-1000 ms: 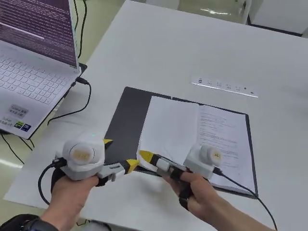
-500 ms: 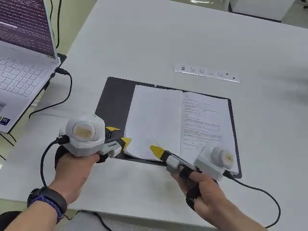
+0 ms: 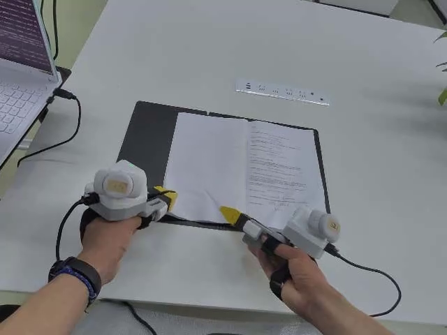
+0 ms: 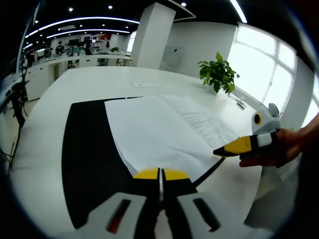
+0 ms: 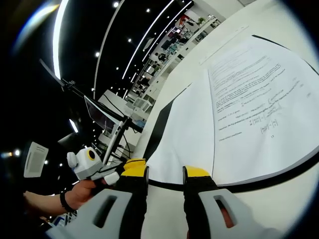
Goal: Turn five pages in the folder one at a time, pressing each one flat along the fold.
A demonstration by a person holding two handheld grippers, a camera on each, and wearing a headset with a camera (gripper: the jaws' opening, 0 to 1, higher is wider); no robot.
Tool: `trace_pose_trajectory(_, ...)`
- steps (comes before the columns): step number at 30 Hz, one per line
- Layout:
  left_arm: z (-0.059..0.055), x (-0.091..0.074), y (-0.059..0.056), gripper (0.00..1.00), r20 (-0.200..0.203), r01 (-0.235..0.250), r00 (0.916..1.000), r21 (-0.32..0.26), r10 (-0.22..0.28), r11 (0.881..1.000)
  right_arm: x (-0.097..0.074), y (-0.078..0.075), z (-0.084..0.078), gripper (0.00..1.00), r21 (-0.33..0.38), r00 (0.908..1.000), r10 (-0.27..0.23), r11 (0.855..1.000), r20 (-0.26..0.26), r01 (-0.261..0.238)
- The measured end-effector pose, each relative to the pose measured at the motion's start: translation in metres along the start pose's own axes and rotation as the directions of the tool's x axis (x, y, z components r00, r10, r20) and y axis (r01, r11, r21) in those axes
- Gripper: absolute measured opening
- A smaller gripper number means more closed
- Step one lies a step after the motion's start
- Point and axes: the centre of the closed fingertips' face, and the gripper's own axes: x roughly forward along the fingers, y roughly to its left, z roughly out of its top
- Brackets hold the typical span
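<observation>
The folder lies open and flat on the counter, its near edge just ahead of both pairs of fingers. The turned page, blank side up, looks slightly rippled toward its near corner. I judge the main risk is that, left unpressed, it springs back across the fold, or that a press dragged sideways creases it. Another risk is lifting two sheets at once from the printed page, whose edges lie tight together. A shove at the near edge could also skid the whole folder on the smooth counter.

The fold points away from the right fingers toward the power strip. The open folder's long axis runs crosswise, from the left fingers' side past the right fingers, a little skewed.

The left gripper has its fingers closed tip to tip at the blank page's near corner; whether paper sits between them I cannot tell. The right gripper has its fingers a narrow gap apart, holding nothing, near the foot of the fold. A laptop sits well beyond the left fingers.
</observation>
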Motion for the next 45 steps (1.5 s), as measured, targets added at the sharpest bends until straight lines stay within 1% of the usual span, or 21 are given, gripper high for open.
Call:
trace_pose_trajectory(2,-0.005,0.002,0.001,0.0,-0.015,-0.004,0.9999,-0.002,0.004,1.0,-0.001,-0.002,0.002,0.25,0.001,1.0,-0.005,1.0,0.006,0.005)
trace_pose_trajectory(4,-0.013,0.004,0.005,0.0,-0.037,-0.016,0.9992,-0.011,0.016,1.0,-0.001,-0.002,0.002,0.25,0.005,1.0,-0.005,1.0,0.008,0.005)
trace_pose_trajectory(6,-0.02,0.005,0.008,0.0,-0.047,-0.02,0.9987,-0.021,0.019,1.0,-0.001,-0.002,0.002,0.24,0.003,1.0,-0.003,1.0,0.008,0.003)
trace_pose_trajectory(7,-0.025,0.006,0.01,0.0,-0.063,-0.019,0.9979,-0.016,0.018,1.0,-0.001,-0.002,0.002,0.24,0.003,1.0,-0.002,1.0,0.008,0.002)
trace_pose_trajectory(8,-0.031,0.005,0.011,0.0,-0.085,-0.02,0.9962,0.006,0.021,1.0,-0.001,-0.002,0.002,0.23,0.005,1.0,-0.001,1.0,0.007,0.001)
trace_pose_trajectory(9,-0.035,0.004,0.013,0.0,-0.097,-0.03,0.9948,0.015,0.031,0.999,0.0,-0.003,0.001,0.23,0.003,1.0,-0.002,1.0,0.005,0.002)
trace_pose_trajectory(10,-0.029,0.003,0.011,0.0,-0.046,-0.014,0.9989,-0.008,0.013,1.0,0.0,-0.003,0.001,0.23,-0.001,1.0,-0.002,1.0,-0.001,0.002)
trace_pose_trajectory(11,-0.03,0.001,0.012,0.0,-0.05,-0.012,0.9987,-0.013,0.011,1.0,0.001,-0.003,0.001,0.22,-0.005,1.0,-0.002,1.0,-0.005,0.002)
trace_pose_trajectory(12,-0.03,0.001,0.012,0.0,-0.049,-0.011,0.9987,-0.009,0.01,1.0,0.001,-0.002,0.001,0.22,-0.011,1.0,-0.002,1.0,-0.008,0.001)
trace_pose_trajectory(15,-0.029,-0.001,0.01,0.0,-0.047,-0.011,0.9988,-0.001,0.011,1.0,0.002,-0.002,0.007,0.21,-0.033,1.0,0.003,0.999,-0.008,-0.004)
trace_pose_trajectory(16,-0.028,-0.002,0.008,0.0,-0.044,-0.013,0.999,-0.004,0.012,1.0,0.003,-0.002,0.011,0.21,-0.044,1.0,0.003,0.999,-0.007,-0.003)
trace_pose_trajectory(18,-0.026,-0.004,0.006,0.0,-0.034,-0.013,0.9994,-0.029,0.012,0.999,0.004,-0.003,0.016,0.2,-0.046,1.0,0.002,0.999,-0.002,-0.002)
trace_pose_trajectory(20,-0.026,-0.004,0.005,0.0,-0.03,-0.014,0.9995,-0.031,0.013,0.999,0.005,-0.006,0.022,0.19,-0.044,1.0,-0.001,0.999,0.0,0.001)
trace_pose_trajectory(21,-0.025,-0.004,0.005,0.0,-0.028,-0.014,0.9995,-0.032,0.013,0.999,0.005,-0.007,0.025,0.18,-0.059,1.0,-0.005,0.998,0.002,0.005)
trace_pose_trajectory(27,-0.023,-0.004,0.002,0.0,-0.031,-0.01,0.9995,-0.029,0.009,1.0,0.009,-0.018,0.035,0.17,-0.07,0.9997,-0.021,0.997,-0.009,0.02)
trace_pose_trajectory(32,-0.023,0.0,0.006,0.0,-0.033,-0.008,0.9994,-0.027,0.008,1.0,0.014,-0.023,0.049,0.15,-0.085,0.9996,-0.027,0.996,-0.007,0.026)
trace_pose_trajectory(45,-0.022,0.001,0.005,0.0,-0.038,-0.008,0.9992,-0.024,0.007,1.0,0.036,-0.035,0.078,0.12,-0.113,0.9995,-0.031,0.993,-0.002,0.031)
